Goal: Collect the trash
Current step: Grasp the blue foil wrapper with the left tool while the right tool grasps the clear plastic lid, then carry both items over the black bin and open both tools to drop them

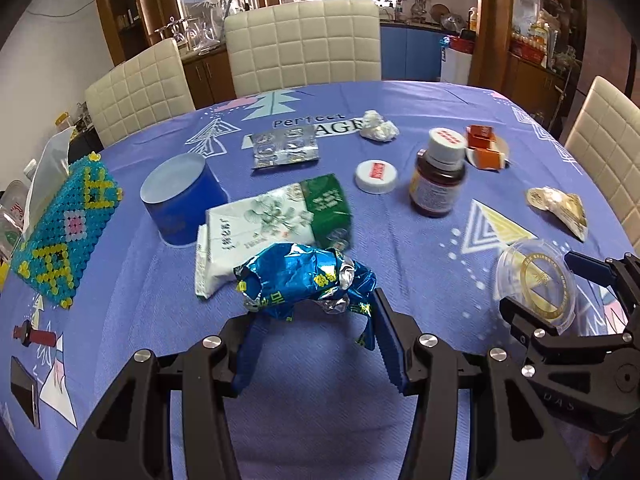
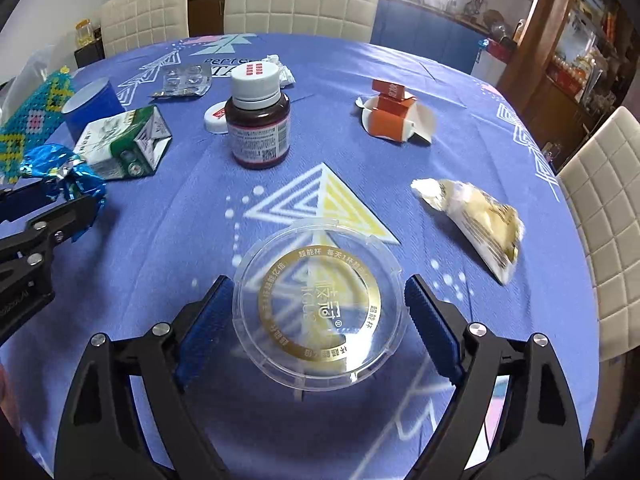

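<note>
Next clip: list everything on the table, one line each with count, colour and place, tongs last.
Foil wrapper: 1, blue and silver, crumpled between the left tongs.
Clear lid: 1, transparent with gold ring, between the right tongs.
Tissue pack: 1, white and green, centre-left.
Cylinder: 1, blue, left of the pack.
Beaded box: 1, turquoise and yellow, left edge.
Blister pack: 1, silver, far centre.
Crumpled tissue: 1, white, far centre.
Cap: 1, white, beside the bottle.
Bottle: 1, brown, white cap, centre.
Carton: 1, orange and white, opened, far right.
Yellowish wrapper: 1, right.
Left tongs: gripping the wrapper.
Right tongs: open around the lid.
</note>
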{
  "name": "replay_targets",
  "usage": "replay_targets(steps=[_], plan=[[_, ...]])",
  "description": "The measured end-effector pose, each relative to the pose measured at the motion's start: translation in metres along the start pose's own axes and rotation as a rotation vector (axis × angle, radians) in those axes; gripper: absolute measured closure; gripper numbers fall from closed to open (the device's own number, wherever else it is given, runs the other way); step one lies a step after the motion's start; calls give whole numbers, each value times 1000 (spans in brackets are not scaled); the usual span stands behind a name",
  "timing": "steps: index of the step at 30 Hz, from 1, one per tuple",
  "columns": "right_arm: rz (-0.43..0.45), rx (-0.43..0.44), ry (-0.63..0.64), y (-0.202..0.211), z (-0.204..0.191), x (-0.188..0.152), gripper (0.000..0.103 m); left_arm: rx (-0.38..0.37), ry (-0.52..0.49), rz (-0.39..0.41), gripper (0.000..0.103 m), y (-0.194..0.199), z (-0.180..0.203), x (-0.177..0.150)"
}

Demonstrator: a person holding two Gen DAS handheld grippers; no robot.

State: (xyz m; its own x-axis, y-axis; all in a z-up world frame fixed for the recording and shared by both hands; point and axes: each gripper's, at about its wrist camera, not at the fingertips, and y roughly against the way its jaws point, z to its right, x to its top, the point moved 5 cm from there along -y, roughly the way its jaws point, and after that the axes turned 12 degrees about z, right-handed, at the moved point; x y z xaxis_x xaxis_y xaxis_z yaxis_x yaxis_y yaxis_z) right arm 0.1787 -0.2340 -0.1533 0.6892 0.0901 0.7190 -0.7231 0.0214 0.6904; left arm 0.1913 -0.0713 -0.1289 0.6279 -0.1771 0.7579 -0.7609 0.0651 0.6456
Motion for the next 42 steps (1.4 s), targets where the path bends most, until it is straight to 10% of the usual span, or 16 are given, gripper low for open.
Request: replay_targets(steps=[42], plan=[[14,-551,-484,232,385,-263,16,-549,-527,70,53,158,508,-67]])
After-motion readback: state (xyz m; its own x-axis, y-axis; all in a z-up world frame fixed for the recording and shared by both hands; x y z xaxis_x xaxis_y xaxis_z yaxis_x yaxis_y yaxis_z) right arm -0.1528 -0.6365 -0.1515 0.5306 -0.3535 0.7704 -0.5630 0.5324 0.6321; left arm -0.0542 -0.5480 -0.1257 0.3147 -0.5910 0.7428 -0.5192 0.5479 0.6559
